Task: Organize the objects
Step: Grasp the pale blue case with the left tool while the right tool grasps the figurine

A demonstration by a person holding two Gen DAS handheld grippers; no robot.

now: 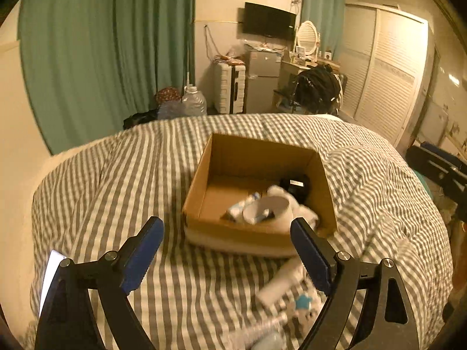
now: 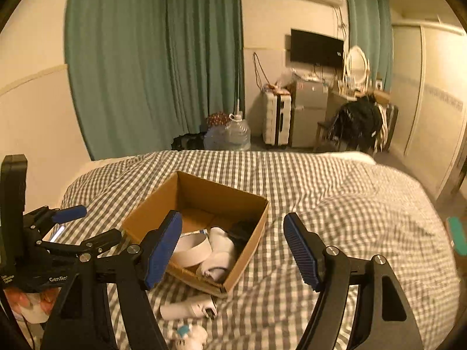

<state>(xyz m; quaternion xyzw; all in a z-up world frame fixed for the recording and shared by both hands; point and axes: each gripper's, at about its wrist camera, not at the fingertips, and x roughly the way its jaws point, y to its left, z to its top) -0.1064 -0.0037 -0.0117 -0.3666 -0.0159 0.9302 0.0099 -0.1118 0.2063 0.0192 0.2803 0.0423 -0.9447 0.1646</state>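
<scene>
box (image 1: 256,175) sits on the bed (image 1: 146,175) with some things inside. white bottle (image 1: 281,283) lies on the bed just in front of it. left tongs (image 1: 227,250) and right tongs (image 2: 233,248) are spread, holding nothing. go down slowly, put one finger on each side of the bottle, squeeze gently.

Green curtains (image 2: 151,58), wall TV (image 2: 316,47), gingham bed (image 2: 350,204), warm light.

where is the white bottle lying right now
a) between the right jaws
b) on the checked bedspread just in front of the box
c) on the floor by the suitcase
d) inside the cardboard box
b: the white bottle lies on the checked bedspread just outside the near wall of the cardboard box, and both grippers are open and empty.
</scene>
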